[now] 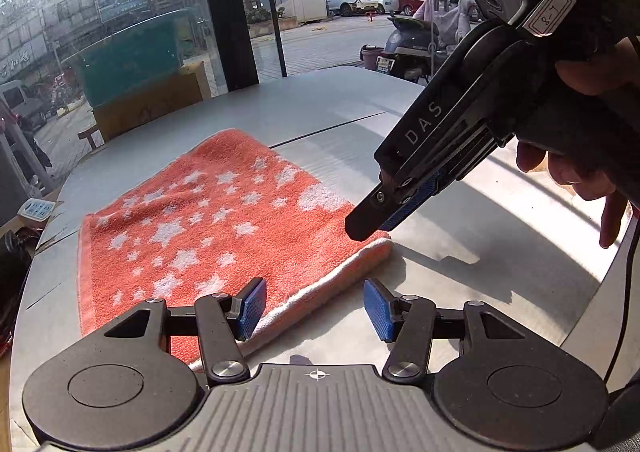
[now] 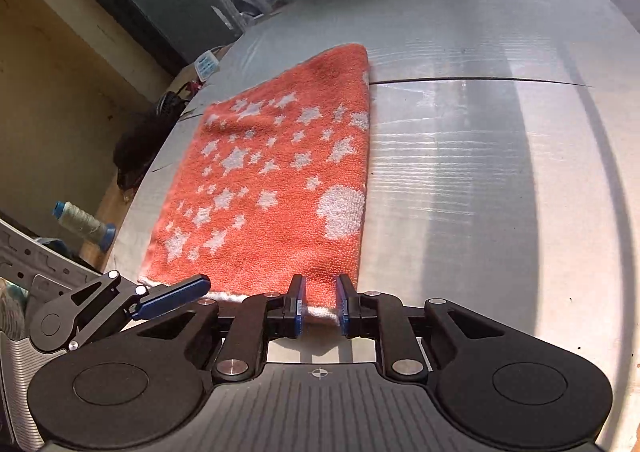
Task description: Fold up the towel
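Observation:
An orange towel with white stars (image 1: 200, 236) lies folded flat on the grey table (image 1: 460, 292); it also shows in the right wrist view (image 2: 272, 180). My left gripper (image 1: 316, 308) is open over the towel's near edge, its left pad (image 1: 252, 306) above the cloth. My right gripper (image 2: 320, 306) is open at the towel's near right corner, with a narrow gap between its blue pads and the white hem showing between them. In the left wrist view the right gripper (image 1: 366, 226) hangs just above that corner.
A seam (image 2: 480, 80) runs across the table past the towel's far corner. A power strip (image 2: 206, 64), a thread spool (image 2: 82, 224) and dark clutter lie off the table's left edge. Glass windows stand behind the table.

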Tool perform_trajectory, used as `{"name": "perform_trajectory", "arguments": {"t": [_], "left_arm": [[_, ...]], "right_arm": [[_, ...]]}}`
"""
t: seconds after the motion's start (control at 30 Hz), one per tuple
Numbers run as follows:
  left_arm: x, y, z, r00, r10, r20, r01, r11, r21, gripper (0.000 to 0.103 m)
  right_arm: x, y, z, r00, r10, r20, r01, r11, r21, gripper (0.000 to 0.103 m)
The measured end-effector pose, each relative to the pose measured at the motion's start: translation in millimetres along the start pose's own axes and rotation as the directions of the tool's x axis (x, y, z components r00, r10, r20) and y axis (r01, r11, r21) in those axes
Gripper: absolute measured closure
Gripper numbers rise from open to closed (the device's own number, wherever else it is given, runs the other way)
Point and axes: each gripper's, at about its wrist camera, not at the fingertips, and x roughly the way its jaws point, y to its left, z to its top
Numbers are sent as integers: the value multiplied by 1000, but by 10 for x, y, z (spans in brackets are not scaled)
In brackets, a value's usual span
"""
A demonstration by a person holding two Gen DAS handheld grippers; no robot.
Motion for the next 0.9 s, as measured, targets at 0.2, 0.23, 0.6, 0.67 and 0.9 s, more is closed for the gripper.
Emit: {"name": "perform_trajectory", "arguments": {"t": [0.2,0.23,0.6,0.67,0.9], "left_arm": [[52,9,22,1000,-13,-12,13,1000,-8,47],[56,9,23,1000,-15,-13,15,1000,-8,47],[112,-31,16,999,-31,-16,32,999,3,47],[113,-33,12,999,-31,-14,31,1000,4,47],[95,-62,33,999,-35,1,35,999,15,47]], "right_arm": [[45,-60,95,996,69,-55,-64,994,88,10],[63,-45,116,995,72,-62,-66,994,89,10],[179,160,87,998,25,-62,-28,999,-39,41],[190,169,84,998,2,-66,-5,999,-53,66],[70,203,121,999,5,-33,-7,999,-49,87]]}}
